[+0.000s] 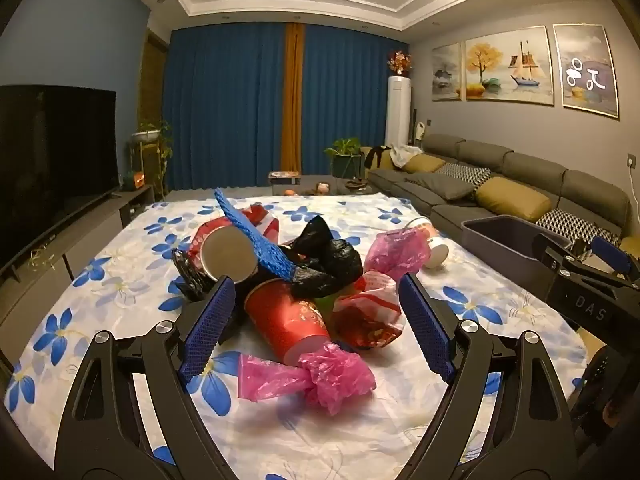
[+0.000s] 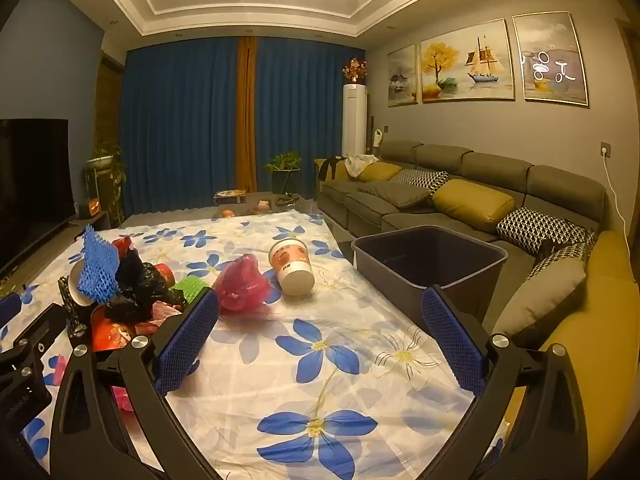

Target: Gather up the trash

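Note:
A pile of trash lies on the flowered cloth: a red paper cup point(image 1: 286, 322) on its side, a pink plastic bag point(image 1: 316, 376) in front of it, a black bag point(image 1: 324, 260), blue foam net point(image 1: 256, 236), a red-white wrapper point(image 1: 368, 308). My left gripper point(image 1: 316, 312) is open, its fingers either side of the red cup, empty. A second pink bag point(image 2: 242, 284) and a white cup point(image 2: 294, 266) lie apart from the pile. My right gripper point(image 2: 320, 330) is open and empty above bare cloth, right of the pile. A dark bin point(image 2: 430, 260) stands at the table's right edge.
A grey sofa with yellow and patterned cushions point(image 2: 472, 200) runs along the right. A TV point(image 1: 52, 152) on a low cabinet stands left. Blue curtains and plants are at the back.

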Demonstrator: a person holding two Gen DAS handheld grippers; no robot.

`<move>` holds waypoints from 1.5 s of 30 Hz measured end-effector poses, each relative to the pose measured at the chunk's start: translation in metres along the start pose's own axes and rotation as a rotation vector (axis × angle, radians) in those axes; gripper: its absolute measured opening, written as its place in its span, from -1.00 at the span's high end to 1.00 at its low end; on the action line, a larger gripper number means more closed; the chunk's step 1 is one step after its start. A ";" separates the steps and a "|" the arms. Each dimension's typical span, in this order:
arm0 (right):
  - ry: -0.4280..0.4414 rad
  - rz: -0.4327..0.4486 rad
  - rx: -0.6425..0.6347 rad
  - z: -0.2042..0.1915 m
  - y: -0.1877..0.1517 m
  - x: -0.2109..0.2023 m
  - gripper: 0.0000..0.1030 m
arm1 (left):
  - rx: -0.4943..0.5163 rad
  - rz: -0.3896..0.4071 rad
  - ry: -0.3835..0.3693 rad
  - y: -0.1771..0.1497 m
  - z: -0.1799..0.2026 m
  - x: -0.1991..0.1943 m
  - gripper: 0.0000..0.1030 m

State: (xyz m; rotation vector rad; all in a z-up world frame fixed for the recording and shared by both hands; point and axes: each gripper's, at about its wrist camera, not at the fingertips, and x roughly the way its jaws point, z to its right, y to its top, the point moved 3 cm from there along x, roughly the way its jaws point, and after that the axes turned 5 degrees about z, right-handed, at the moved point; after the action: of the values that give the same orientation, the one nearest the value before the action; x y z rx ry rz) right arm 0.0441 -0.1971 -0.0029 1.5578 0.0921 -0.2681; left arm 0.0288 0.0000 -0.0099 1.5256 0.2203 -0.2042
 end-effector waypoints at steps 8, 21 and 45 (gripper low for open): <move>0.004 -0.020 -0.006 0.000 -0.002 0.003 -0.91 | 0.000 0.013 0.000 -0.003 0.003 -0.002 -0.60; -0.030 -0.002 0.009 0.004 -0.002 0.003 -0.91 | -0.007 0.020 -0.017 -0.002 0.002 0.000 -0.60; -0.044 0.000 0.026 0.008 -0.004 0.002 -0.91 | -0.008 0.018 -0.013 -0.004 0.002 0.001 -0.60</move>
State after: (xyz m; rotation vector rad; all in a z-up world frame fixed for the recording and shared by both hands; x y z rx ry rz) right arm 0.0439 -0.2055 -0.0067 1.5773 0.0546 -0.3044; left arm 0.0287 -0.0019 -0.0137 1.5169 0.1969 -0.1986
